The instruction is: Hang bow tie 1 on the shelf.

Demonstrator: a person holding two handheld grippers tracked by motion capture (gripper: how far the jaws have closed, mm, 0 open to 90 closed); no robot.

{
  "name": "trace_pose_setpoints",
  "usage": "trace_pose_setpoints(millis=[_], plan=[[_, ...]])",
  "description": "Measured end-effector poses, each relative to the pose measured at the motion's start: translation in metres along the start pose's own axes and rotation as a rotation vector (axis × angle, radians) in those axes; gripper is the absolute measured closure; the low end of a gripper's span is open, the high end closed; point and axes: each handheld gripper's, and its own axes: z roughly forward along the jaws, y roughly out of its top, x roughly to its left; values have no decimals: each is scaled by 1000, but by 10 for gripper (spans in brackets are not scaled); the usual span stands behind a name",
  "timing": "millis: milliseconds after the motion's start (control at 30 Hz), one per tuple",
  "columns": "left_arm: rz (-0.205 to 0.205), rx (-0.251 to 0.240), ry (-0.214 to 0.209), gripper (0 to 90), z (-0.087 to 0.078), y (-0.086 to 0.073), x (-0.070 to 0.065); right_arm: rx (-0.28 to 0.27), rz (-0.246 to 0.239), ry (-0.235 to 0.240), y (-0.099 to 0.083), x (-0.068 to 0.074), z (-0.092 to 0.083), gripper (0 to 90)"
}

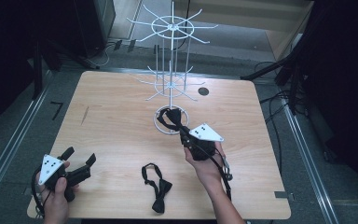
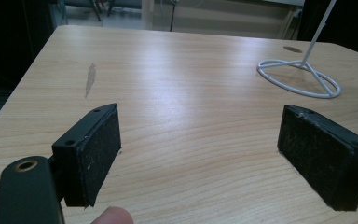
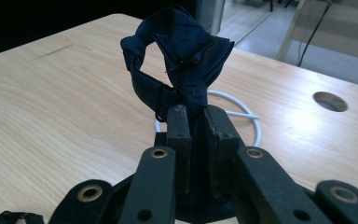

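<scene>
I'm clenching my right gripper (image 3: 193, 121) on a dark bow tie (image 3: 177, 56) | left gripper (image 2: 200, 154) spread, empty | risk: strap snagging the wire stand (image 1: 170, 84), fabric slipping out.

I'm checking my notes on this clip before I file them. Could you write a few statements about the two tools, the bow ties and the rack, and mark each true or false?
1. The right tool is shut on a dark bow tie. True.
2. The left tool grips the second bow tie. False: it is open, with nothing between its jaws; that tie lies on the table.
3. The white wire rack has ties hanging on its arms. False: the arms are bare.
4. The held tie is near the rack's ring base. True.
</scene>
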Motion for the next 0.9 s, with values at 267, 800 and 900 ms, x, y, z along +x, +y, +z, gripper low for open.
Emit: trace_pose_setpoints(millis=[267,800,900], plan=[[-1,0,0,143,0,0,0,-32,26,-26,1,-12,-14,831],[0,-1,0,143,0,0,0,-86,53,-56,5,-22,-40,831],[-1,-2,0,143,0,0,0,-93,59,-56,5,-23,-45,830]])
